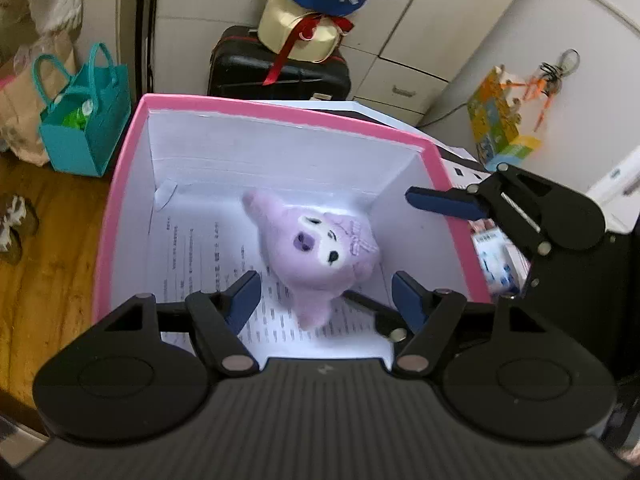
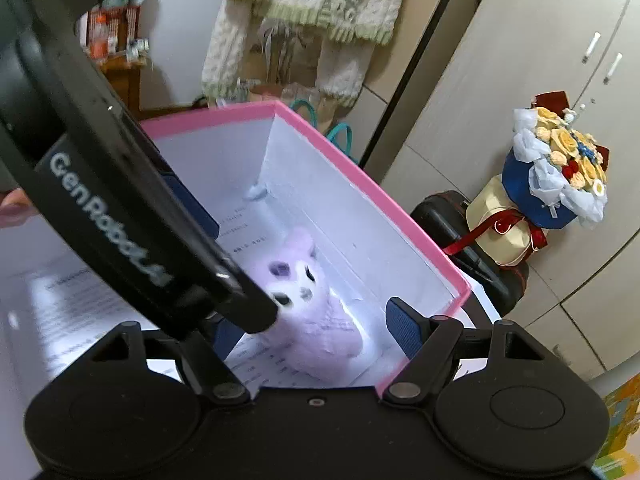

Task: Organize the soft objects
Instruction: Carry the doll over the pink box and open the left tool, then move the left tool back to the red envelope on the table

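Observation:
A pale purple plush toy (image 1: pixel 316 248) lies face up on printed paper at the bottom of a pink box (image 1: pixel 280 110) with white inner walls. My left gripper (image 1: pixel 326 298) hangs over the box's near side, open, its blue pads on either side of the toy's lower end without touching it. My right gripper's upper fingertip (image 1: pixel 424 196) reaches in over the box's right wall. In the right wrist view the right gripper (image 2: pixel 316 332) is open around the plush toy (image 2: pixel 320 344), pads apart from it. The left gripper's black body (image 2: pixel 120 200) crosses this view and hides part of the toy and the pink box (image 2: pixel 360 176).
A teal tote bag (image 1: pixel 86 120) stands on the wood floor left of the box. Behind the box, a black suitcase (image 1: pixel 276 68) carries a cream round box and a blue-wrapped bouquet (image 2: pixel 560 172). Cabinets line the back. A knit sweater (image 2: pixel 312 8) hangs above.

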Demonstrator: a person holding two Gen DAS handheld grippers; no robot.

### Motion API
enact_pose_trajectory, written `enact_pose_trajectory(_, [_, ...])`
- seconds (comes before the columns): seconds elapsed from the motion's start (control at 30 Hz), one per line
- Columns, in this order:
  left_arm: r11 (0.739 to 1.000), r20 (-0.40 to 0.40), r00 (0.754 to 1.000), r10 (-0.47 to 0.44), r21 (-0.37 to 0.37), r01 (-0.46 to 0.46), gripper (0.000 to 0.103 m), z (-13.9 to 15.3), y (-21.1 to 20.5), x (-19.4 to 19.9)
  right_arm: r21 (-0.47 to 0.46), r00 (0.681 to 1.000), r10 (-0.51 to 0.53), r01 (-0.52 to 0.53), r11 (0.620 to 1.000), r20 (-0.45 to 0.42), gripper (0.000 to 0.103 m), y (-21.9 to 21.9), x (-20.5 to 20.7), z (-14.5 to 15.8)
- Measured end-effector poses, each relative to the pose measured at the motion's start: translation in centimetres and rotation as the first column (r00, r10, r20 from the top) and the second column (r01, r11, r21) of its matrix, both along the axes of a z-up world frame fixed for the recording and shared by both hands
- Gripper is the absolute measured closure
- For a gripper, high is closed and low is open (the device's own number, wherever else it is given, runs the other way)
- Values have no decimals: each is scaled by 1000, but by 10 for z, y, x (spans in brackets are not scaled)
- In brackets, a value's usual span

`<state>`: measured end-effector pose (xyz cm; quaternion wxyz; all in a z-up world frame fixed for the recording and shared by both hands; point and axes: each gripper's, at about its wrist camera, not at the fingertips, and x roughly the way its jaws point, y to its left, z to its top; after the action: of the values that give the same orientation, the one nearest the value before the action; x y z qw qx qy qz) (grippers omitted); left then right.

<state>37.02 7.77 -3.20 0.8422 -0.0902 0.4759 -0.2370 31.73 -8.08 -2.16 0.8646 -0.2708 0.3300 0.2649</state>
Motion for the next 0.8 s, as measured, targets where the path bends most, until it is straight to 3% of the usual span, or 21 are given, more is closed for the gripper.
enact_pose_trajectory(0.1, [999, 42, 998, -36, -5, 37, 29, 16, 4, -19, 61, 1000, -2, 2, 998, -1, 23, -13, -19, 14])
enact_pose_trajectory(0.47, [987, 215, 967, -136, 116, 113, 29, 83, -1, -118, 263, 996, -75, 86, 961, -54, 23, -72, -101, 73])
enact_pose_trajectory(0.8, [953, 288, 918, -273, 211, 217, 28, 105, -39, -204, 260, 978, -183, 204, 944, -103, 23, -118, -173, 80])
